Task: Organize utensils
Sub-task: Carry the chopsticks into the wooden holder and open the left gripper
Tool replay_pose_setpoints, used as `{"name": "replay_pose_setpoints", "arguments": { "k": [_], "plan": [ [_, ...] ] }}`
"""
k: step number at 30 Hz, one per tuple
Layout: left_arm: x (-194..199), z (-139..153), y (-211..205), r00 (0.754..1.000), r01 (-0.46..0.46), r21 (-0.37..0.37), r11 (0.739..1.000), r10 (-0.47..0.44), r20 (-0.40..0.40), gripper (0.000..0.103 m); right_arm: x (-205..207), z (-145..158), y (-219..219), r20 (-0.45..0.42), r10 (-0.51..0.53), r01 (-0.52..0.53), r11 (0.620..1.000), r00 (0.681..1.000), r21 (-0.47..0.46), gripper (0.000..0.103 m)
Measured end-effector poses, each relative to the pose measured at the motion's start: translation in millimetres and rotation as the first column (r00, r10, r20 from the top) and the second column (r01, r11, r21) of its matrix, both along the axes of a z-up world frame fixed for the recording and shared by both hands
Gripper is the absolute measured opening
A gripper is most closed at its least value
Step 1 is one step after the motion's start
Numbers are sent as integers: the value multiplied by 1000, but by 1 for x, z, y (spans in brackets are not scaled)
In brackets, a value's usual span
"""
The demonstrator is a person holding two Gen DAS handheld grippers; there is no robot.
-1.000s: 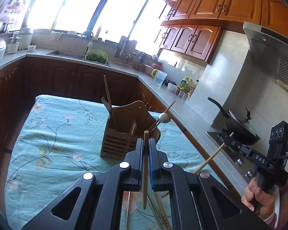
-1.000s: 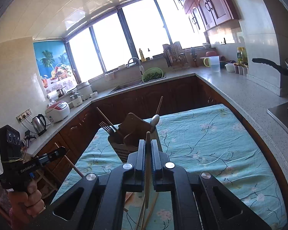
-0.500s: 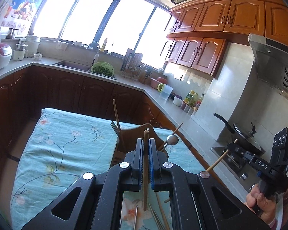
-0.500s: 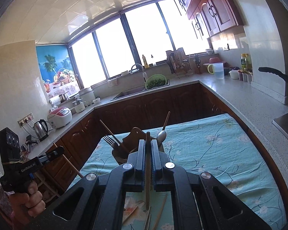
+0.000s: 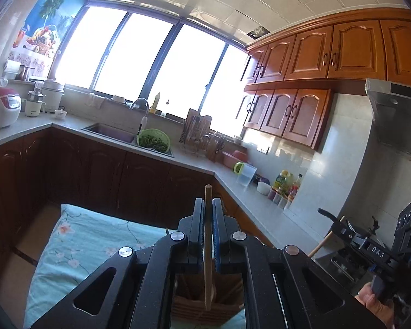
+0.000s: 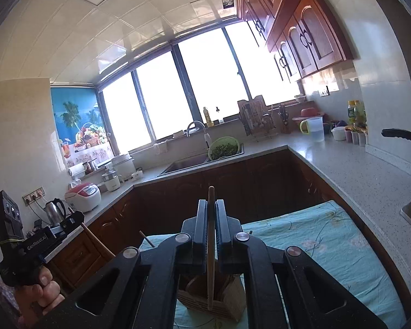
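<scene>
In the left wrist view my left gripper (image 5: 208, 205) is shut on a wooden chopstick (image 5: 207, 277) that stands upright between its pads. Its lower end hangs over the wooden utensil holder (image 5: 202, 305), seen below between the gripper arms. In the right wrist view my right gripper (image 6: 211, 205) is shut on another wooden chopstick (image 6: 211, 279), also upright, its lower end above the same utensil holder (image 6: 219, 305). Each gripper also shows in the other's view, held by a hand: the right gripper (image 5: 339, 226) at the right edge, the left gripper (image 6: 75, 219) at the left edge.
The holder stands on a table with a light blue flowered cloth (image 5: 76, 246). Dark cabinets and a grey counter (image 6: 342, 164) wrap round behind, with a sink (image 5: 109, 134), a green colander (image 5: 153, 141), a rice cooker (image 5: 1, 107), a kettle (image 6: 54, 211) and bottles (image 5: 285, 183).
Both grippers have risen and tipped upward with their chopsticks; the holder has slid from the middle of each view down under the fingers, and more window and ceiling show.
</scene>
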State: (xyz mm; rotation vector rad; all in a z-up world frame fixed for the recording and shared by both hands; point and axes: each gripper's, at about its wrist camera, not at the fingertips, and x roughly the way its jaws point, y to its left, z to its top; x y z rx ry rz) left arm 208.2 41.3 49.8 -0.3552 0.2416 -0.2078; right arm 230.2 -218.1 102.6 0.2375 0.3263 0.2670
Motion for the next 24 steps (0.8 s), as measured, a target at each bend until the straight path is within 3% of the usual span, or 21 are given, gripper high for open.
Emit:
{"name": "replay_pose_setpoints", "arguments": {
  "k": [6, 15, 21, 24],
  "plan": [
    [33, -32, -13, 998, -59, 9, 998, 59, -6, 3, 29, -23, 13, -3, -27, 27, 999, 1000, -35, 5],
    [60, -90, -42, 995, -55, 61, 997, 60, -84, 4, 41, -78, 24, -74, -33, 27, 996, 997, -79, 5],
    [82, -101, -40, 989, -30, 56, 998, 38, -145, 4, 47, -97, 19, -122, -23, 15, 998, 992, -60, 5],
    [87, -92, -35, 989, -34, 64, 997, 42, -143, 5, 49, -94, 20, -128, -24, 15, 997, 992, -71, 5]
  ]
}}
